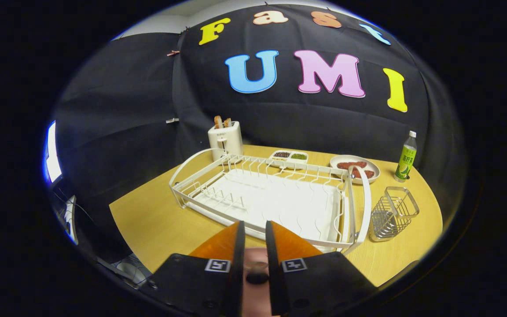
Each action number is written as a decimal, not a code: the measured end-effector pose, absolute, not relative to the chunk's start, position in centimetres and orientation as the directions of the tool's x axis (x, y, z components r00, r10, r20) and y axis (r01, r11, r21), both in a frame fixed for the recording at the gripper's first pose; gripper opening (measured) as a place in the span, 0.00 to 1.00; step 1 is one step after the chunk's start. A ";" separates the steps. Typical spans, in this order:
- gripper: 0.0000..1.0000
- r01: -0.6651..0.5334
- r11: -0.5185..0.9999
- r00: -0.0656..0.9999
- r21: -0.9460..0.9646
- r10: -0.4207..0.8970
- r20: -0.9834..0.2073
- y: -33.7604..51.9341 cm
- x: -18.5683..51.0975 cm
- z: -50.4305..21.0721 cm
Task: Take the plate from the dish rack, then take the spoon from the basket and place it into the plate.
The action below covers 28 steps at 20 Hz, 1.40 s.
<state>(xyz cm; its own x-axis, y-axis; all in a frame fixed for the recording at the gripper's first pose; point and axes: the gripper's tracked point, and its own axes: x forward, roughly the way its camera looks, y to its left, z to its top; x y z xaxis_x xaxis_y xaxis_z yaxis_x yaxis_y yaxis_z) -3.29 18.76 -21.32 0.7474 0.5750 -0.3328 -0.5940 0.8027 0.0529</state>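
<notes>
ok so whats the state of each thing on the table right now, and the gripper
dish rack: flat on the table, nothing standing in it
wire basket: upright at the rack's right end, looks empty
toaster: two slices sticking up from its slots
bottle: upright, cap on
plate: beyond the rack, holding reddish-brown food
two-part dish: both halves filled
gripper: fingers nearly together, something pinkish low between them; grip unclear

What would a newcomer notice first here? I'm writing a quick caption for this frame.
The big white wire dish rack lies on the wooden table just beyond the claw, whose fingers stand slightly apart with a pinkish object between them. Right of the rack stands a silver wire basket; behind it, a white toaster and a green bottle.
</notes>
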 end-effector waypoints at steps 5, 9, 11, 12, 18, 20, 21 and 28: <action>0.60 -0.550 0.832 0.766 0.081 0.540 -0.348 16.4 -2.4 -21.0; 0.84 -0.524 0.846 0.785 0.100 0.525 -0.328 15.0 -1.6 -18.1; 0.83 -0.514 0.853 0.799 0.095 0.515 -0.311 14.0 -1.9 -16.3; 0.89 -0.505 0.858 0.806 0.089 0.506 -0.306 13.3 -2.2 -15.5; 0.99 -0.419 0.907 0.878 0.047 0.417 -0.234 9.0 -3.5 -9.4; 0.99 -0.392 0.919 0.897 0.048 0.393 -0.202 7.9 -3.6 -7.2; 0.99 -0.380 0.924 0.905 0.051 0.382 -0.186 7.3 -3.6 -6.2; 0.98 -0.299 0.954 0.951 0.032 0.300 -0.069 2.7 -4.7 0.5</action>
